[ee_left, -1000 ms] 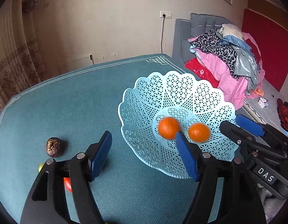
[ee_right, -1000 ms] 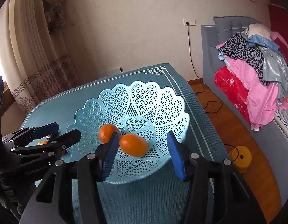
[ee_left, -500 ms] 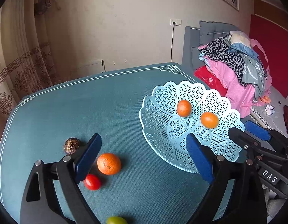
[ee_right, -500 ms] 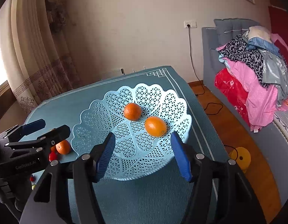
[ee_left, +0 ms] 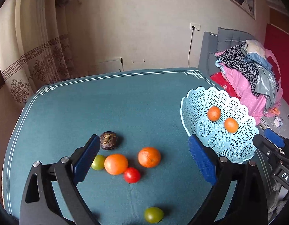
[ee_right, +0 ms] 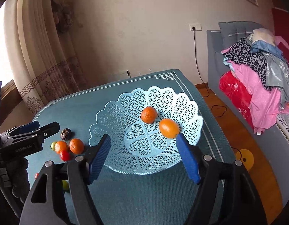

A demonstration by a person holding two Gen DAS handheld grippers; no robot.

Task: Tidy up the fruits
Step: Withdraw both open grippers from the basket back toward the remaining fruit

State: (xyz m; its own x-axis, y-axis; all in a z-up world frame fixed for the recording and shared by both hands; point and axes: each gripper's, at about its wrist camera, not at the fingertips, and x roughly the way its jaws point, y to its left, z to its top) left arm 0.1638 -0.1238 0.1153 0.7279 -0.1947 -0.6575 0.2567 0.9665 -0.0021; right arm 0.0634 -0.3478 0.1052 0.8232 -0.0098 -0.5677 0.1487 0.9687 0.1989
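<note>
Orange pair below open left tool, apparently untouched.

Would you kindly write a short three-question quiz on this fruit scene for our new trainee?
1. How many oranges lie in the light blue basket?
2. True or false: the left gripper holds the red tomato.
3. Which fruit lies nearest the dark brown fruit: A) green tomato, B) basket orange?

Key: 1. two; 2. false, its fingers are open and empty; 3. A.
</note>
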